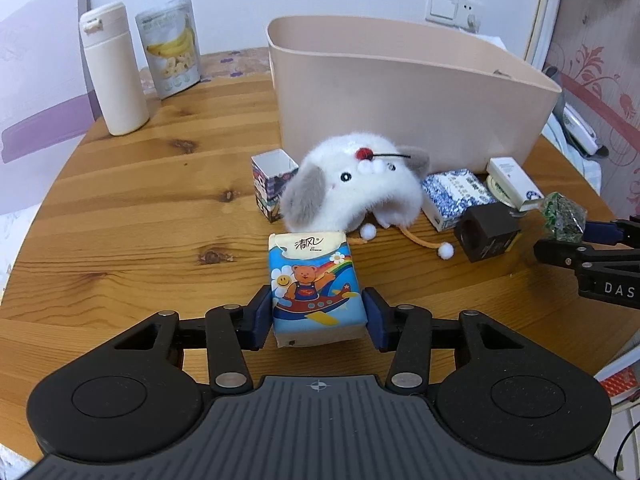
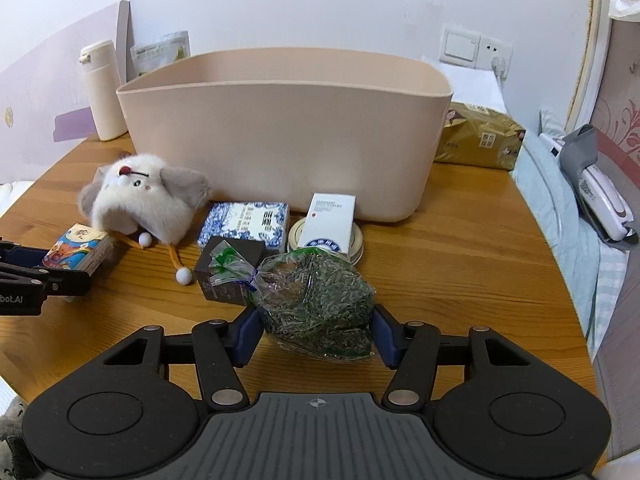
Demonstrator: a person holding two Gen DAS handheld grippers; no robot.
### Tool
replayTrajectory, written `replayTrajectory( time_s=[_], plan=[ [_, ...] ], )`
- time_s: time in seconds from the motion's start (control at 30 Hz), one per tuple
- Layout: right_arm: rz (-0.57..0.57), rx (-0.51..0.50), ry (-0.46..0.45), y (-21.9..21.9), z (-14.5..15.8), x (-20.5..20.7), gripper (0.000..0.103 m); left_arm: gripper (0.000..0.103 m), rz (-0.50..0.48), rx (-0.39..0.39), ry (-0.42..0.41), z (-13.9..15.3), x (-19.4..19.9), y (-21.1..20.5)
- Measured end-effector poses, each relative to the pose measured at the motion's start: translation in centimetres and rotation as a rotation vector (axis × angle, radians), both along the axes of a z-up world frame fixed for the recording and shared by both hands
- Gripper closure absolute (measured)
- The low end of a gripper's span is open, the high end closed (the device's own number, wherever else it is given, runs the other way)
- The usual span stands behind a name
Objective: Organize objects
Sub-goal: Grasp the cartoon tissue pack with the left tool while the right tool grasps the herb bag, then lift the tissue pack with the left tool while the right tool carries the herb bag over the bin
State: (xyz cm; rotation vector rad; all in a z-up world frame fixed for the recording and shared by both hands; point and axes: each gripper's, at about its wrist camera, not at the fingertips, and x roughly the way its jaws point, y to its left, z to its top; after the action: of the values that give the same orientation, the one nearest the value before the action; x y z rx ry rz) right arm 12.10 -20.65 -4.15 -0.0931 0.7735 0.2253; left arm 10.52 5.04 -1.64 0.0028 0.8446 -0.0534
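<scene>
The left gripper (image 1: 318, 314) has its blue fingers (image 1: 262, 312) closed partway onto the two long sides of a tissue pack (image 1: 314, 280) printed with a bear in an aeroplane; the pads press its near half, and the pack's far end reaches toward the plush toy (image 1: 356, 184). The right gripper (image 2: 316, 330) likewise stands partly closed, its fingers (image 2: 248, 330) pinching a clear bag of dried green leaves (image 2: 316, 304) from left and right, the bag's tied neck pointing to the far left. Whether either item is lifted off the wooden surface (image 1: 140, 216) cannot be told.

Just beyond the bag sits a dark box (image 2: 230, 270), and beyond that a blue-and-white patterned box (image 2: 248, 222). To their right a white box (image 2: 330, 220) lies over a round tin (image 2: 298, 236). The plush toy lies to the far left of these, with a small open carton (image 1: 272, 184) touching its left side in the left wrist view.

Behind them all stands a large beige bin (image 2: 280, 136). Far left of it are a cream bottle (image 1: 114, 70) and a banana chip pouch (image 1: 172, 48); to its right, a gold packet (image 2: 480, 140).
</scene>
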Motion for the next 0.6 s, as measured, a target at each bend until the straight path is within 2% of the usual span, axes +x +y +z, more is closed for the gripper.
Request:
replayTrajectory(
  time_s=[0.6],
  plan=[
    [-0.038, 0.042, -0.129, -1.1, 4.3, -1.2, 0.047, 0.055, -0.008, 0.003, -0.124, 4.6, -0.5, 0.4]
  ],
)
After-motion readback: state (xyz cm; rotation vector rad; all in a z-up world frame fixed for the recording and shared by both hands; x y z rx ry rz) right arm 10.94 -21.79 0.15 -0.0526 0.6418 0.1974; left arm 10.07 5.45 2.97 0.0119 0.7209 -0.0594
